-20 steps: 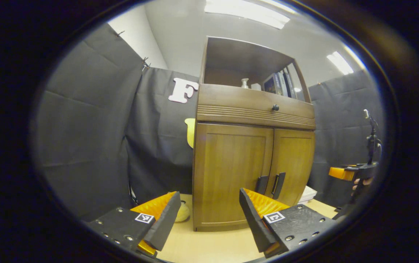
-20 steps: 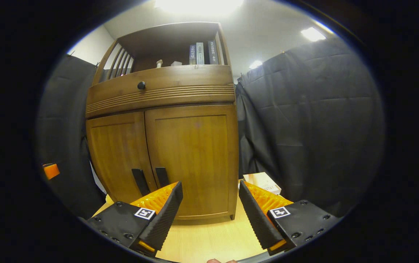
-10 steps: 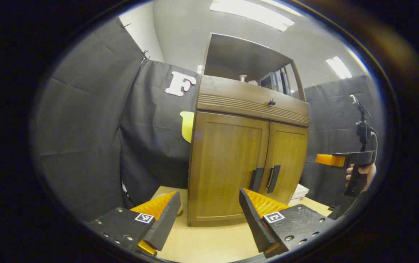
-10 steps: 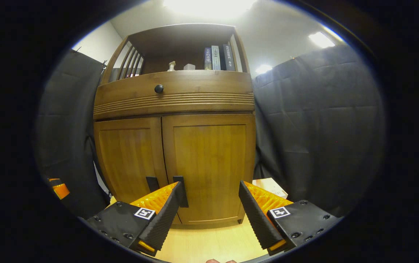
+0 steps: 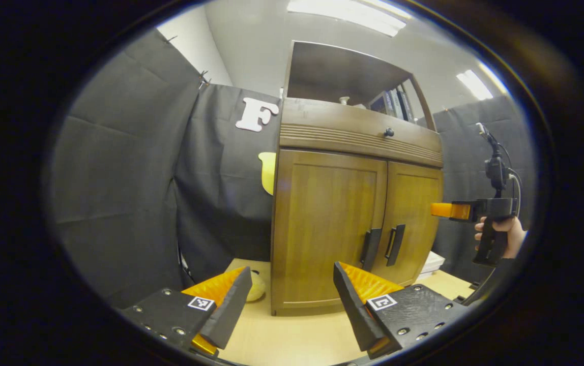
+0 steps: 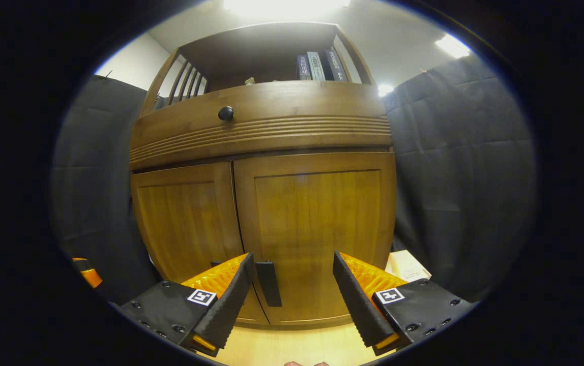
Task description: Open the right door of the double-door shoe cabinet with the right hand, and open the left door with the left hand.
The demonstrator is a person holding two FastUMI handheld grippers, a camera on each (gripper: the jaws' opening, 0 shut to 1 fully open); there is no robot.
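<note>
While both doors of the shoe cabinet are shut flat against its front, each gripper stands off from it with jaws spread wide and holding nothing — a sensible way to arrive, I judge, since an open gap can slide around a handle. The cabinet stands on the pale surface against the booth's black cloth. In the right gripper view the right gripper faces the cabinet's right door, and the right handle rises just inside its left-hand finger, nearly in the gap; the door's handle seems the next thing to be caught, so the task looks barely begun. The left door sits beside it, its own handle mostly hidden behind that finger.

From the left gripper view the left gripper hangs farther off the cabinet and to its left, seeing it at an angle: both dark handles show side by side at the doors' meeting edge, clear of the jaws. This view also takes in the person's hand holding the other gripper out in front of the cabinet's right side. Only the right gripper view looks up at the books on the cabinet's open shelf, above the drawer knob.
</note>
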